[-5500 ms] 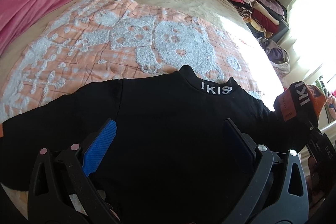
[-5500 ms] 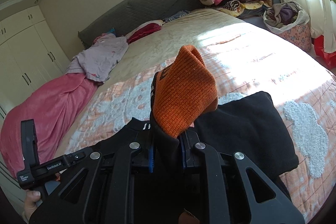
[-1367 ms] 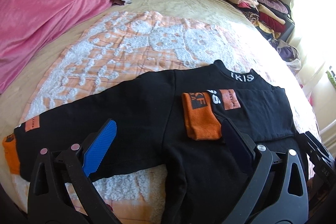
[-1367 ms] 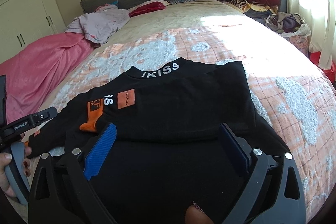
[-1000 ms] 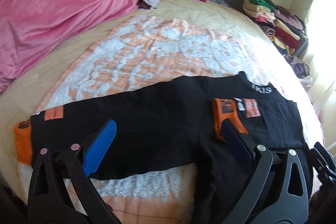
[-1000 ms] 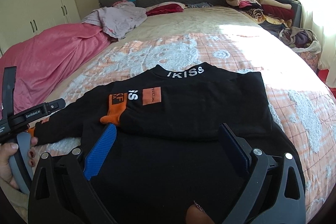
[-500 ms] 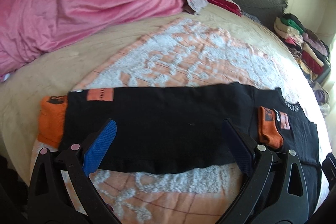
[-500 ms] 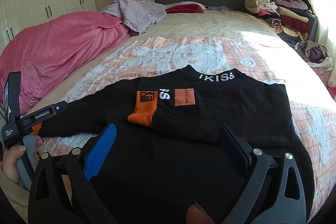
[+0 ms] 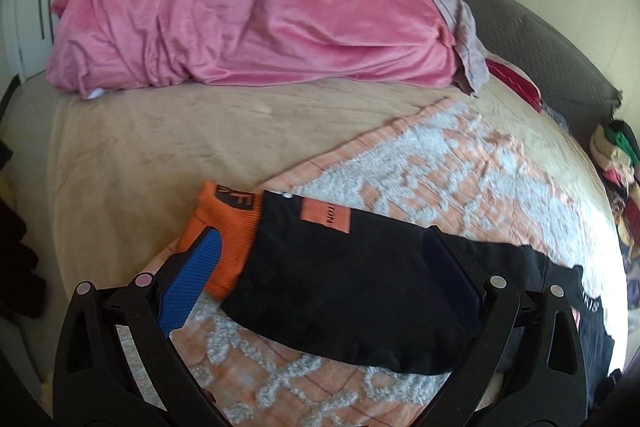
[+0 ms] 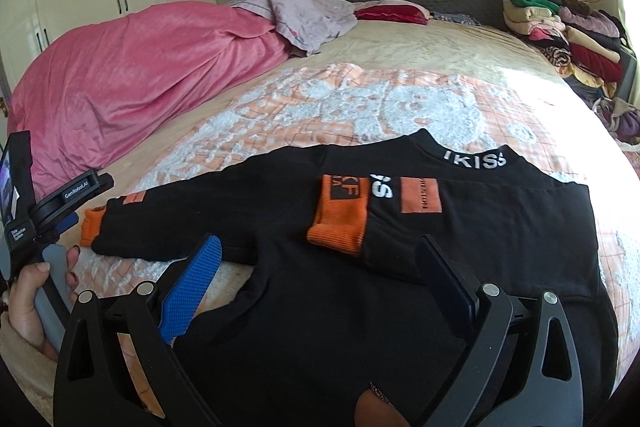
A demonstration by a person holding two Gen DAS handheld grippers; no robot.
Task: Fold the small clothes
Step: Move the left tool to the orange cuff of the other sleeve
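Hovering with jaws spread just short of the black sweatshirt's (image 10: 400, 267) unfolded sleeve cuff (image 9: 222, 231), the left gripper (image 9: 320, 271) must next pinch it and fold it across the body, while the right gripper (image 10: 320, 279), jaws likewise spread, waits above the hem.

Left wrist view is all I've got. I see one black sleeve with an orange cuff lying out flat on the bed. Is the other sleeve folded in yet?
Observer: Yes. In the right wrist view the other sleeve lies folded across the chest of the sweater, and its orange cuff sits near the middle.
Operator: Is anything being held on that side?
Observer: No. The right gripper is open above the sweater's lower part and clamps nothing.
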